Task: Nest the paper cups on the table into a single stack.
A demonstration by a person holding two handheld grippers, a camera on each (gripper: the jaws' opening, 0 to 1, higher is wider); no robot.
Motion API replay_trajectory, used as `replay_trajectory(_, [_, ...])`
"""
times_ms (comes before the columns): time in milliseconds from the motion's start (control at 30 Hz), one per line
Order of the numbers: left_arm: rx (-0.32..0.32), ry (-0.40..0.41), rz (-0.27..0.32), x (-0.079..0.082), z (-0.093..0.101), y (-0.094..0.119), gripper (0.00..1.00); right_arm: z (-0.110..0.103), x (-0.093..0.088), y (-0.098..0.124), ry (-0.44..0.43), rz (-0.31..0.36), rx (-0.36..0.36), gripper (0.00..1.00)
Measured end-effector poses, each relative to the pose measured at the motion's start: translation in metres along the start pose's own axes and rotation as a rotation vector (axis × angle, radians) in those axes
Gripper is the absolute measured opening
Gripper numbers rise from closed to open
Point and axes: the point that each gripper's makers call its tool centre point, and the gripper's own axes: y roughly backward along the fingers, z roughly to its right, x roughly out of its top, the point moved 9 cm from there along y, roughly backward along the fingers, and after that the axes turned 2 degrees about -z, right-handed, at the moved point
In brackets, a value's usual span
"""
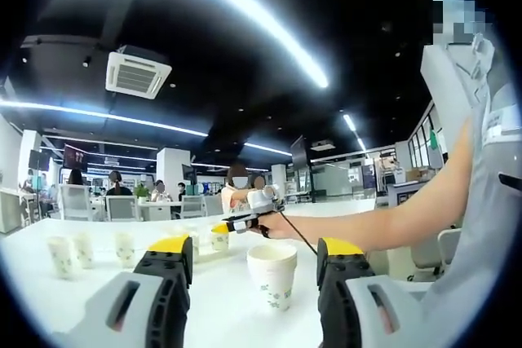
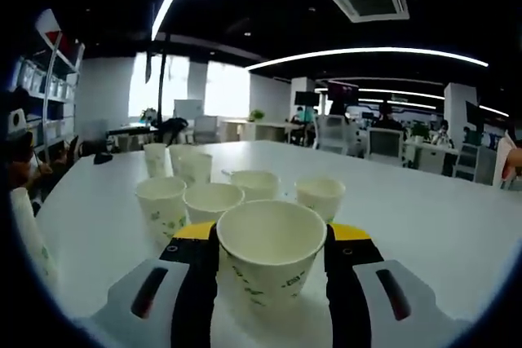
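A white paper cup (image 1: 272, 275) with green print stands upright on the white table (image 1: 220, 303), just ahead of my left gripper (image 1: 254, 246). The left jaws are open, well clear of both its sides. My right gripper (image 2: 273, 231) is shut on another paper cup (image 2: 272, 260), a jaw against each side. In the left gripper view, a hand holds the right gripper (image 1: 223, 229) farther back over the table with its cup (image 1: 218, 240). Several loose cups (image 2: 212, 201) stand in a cluster beyond it, and several more (image 1: 61, 254) at the left of the table.
The person's bare forearm (image 1: 391, 222) crosses the left gripper view from the right. The table (image 2: 424, 218) stretches far to the right of the cluster. Chairs (image 1: 121, 207), other tables and seated people are in the background.
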Motion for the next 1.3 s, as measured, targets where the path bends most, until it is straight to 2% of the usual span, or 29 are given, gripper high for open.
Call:
replay_trajectory(133, [0.008, -0.007, 0.025, 0.005, -0.001, 0.0, 0.65, 0.005, -0.001, 0.0, 0.002, -0.006, -0.002, 0.54])
replay_trajectory(267, [0.01, -0.001, -0.007, -0.003, -0.001, -0.002, 0.65, 0.006, -0.005, -0.001, -0.025, 0.007, 0.002, 0.54])
replay_trajectory(367, [0.0, 0.0, 0.009, -0.001, 0.003, -0.002, 0.65, 0.001, -0.005, 0.003, -0.023, 0.011, 0.004, 0.54])
replay_trajectory(500, [-0.012, -0.002, 0.003, -0.001, 0.006, -0.004, 0.65, -0.002, 0.003, 0.01, -0.011, 0.024, 0.008, 0.54])
replay_trajectory(633, [0.0, 0.003, 0.021, 0.005, 0.003, -0.004, 0.65, 0.002, 0.014, 0.013, 0.001, 0.031, 0.007, 0.54])
replay_trajectory(700, [0.0, -0.005, 0.025, 0.004, 0.002, -0.005, 0.65, 0.004, 0.019, 0.012, 0.012, 0.029, 0.011, 0.54])
replay_trajectory(833, [-0.002, 0.004, -0.009, -0.005, 0.003, -0.007, 0.65, 0.001, 0.023, 0.014, 0.002, 0.04, 0.024, 0.54])
replay_trajectory(1000, [-0.022, 0.009, 0.008, -0.001, 0.008, -0.006, 0.65, -0.008, 0.028, 0.018, 0.006, 0.039, 0.036, 0.54])
replay_trajectory(1167, [-0.009, 0.009, 0.026, 0.006, 0.005, -0.002, 0.65, -0.011, 0.04, 0.018, 0.025, 0.034, 0.052, 0.54])
replay_trajectory(1300, [0.004, 0.007, 0.013, 0.001, 0.002, -0.002, 0.64, -0.007, 0.052, 0.016, 0.045, 0.034, 0.053, 0.54])
